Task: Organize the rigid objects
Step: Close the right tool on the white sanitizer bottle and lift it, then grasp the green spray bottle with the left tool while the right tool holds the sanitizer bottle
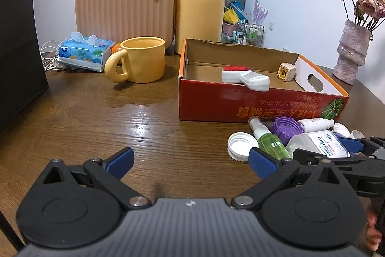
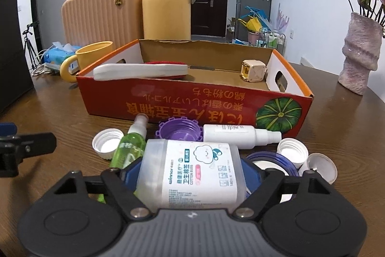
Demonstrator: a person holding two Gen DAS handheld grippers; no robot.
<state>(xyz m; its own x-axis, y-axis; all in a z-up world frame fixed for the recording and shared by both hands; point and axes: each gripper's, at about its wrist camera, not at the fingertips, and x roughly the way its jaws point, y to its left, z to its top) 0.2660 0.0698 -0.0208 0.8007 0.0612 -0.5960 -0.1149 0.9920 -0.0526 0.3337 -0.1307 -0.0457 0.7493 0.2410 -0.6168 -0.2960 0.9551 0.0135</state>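
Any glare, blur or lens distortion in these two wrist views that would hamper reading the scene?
Left wrist: ceiling light glares off the glossy brown wooden table; fisheye bends the black panel at the left edge. Right wrist: sharp; the label on the clear plastic cotton-bud jar reads easily; dark corners from vignetting.

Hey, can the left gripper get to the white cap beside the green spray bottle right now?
Probably yes. The left gripper is open and empty, and the white cap lies on bare table just beyond its right finger, though the green spray bottle crowds one side.
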